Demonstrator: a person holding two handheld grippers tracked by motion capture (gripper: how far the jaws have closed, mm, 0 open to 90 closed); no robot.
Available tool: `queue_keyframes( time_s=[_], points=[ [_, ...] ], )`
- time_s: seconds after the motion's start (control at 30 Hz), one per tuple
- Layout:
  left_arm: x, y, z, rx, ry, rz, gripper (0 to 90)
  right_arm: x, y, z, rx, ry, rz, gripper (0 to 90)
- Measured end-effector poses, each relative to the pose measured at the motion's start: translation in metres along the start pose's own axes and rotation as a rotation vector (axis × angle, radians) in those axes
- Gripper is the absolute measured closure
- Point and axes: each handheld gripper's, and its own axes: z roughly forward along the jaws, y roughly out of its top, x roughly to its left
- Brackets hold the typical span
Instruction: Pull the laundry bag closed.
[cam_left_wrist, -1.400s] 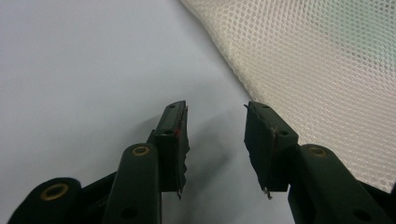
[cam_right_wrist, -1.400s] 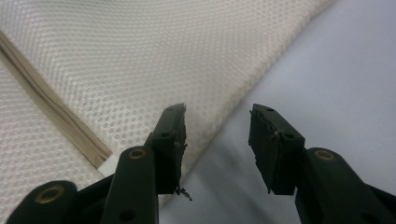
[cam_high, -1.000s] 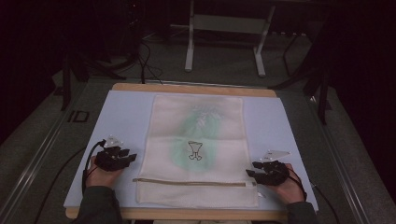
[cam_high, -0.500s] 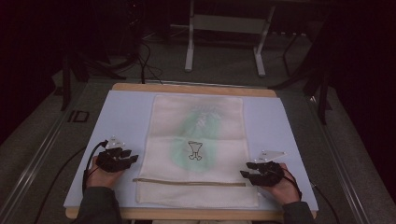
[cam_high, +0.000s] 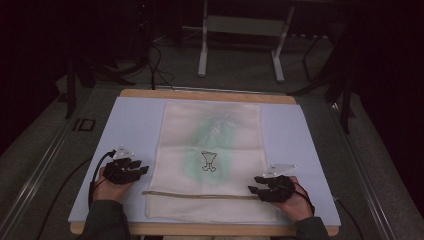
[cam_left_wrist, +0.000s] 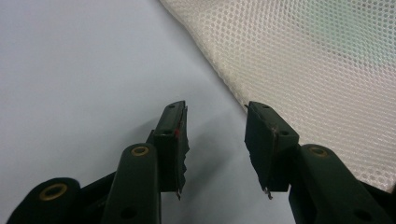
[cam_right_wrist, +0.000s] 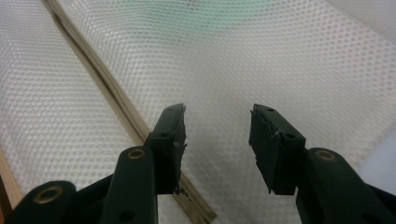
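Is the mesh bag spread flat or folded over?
Spread flat: the mesh bag lies full length on the table, corners out, zipper running straight across its near end.

One mesh laundry bag (cam_high: 210, 160) with one zipper (cam_high: 200, 195) — one table (cam_high: 135, 120), two claws — left (cam_high: 141, 169), right (cam_high: 256, 190).

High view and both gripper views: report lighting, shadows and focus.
High view: table lit, surroundings nearly black, image soft. Left gripper view: open left hand-held gripper casts soft shadows on the mat; mesh bag sharp. Right gripper view: mesh crisp, zipper readable, jaws slightly blurred.
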Motion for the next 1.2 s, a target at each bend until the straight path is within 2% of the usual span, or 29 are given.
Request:
queue_keyframes(
  time_s=[0.23,0.43,0.67,0.83,1.2],
  points=[
    [-0.001,0.000,0.000,0.003,-0.012,0.003,57.7,0.008,0.004,0.004,-0.011,0.021,0.003,55.4],
    [-0.001,0.000,-0.001,-0.003,-0.020,0.002,61.3,0.015,0.012,0.007,-0.013,0.029,-0.022,55.3],
    [0.000,0.000,-0.002,-0.006,-0.021,0.004,61.4,0.022,0.020,0.013,-0.013,0.055,-0.046,55.2],
    [-0.001,0.000,-0.003,-0.009,-0.019,0.005,61.1,0.031,0.034,0.021,-0.004,0.073,-0.087,54.7],
    [-0.001,0.000,-0.001,0.005,-0.027,0.010,60.6,0.040,0.053,0.032,0.012,0.104,-0.130,54.2]
  ],
)
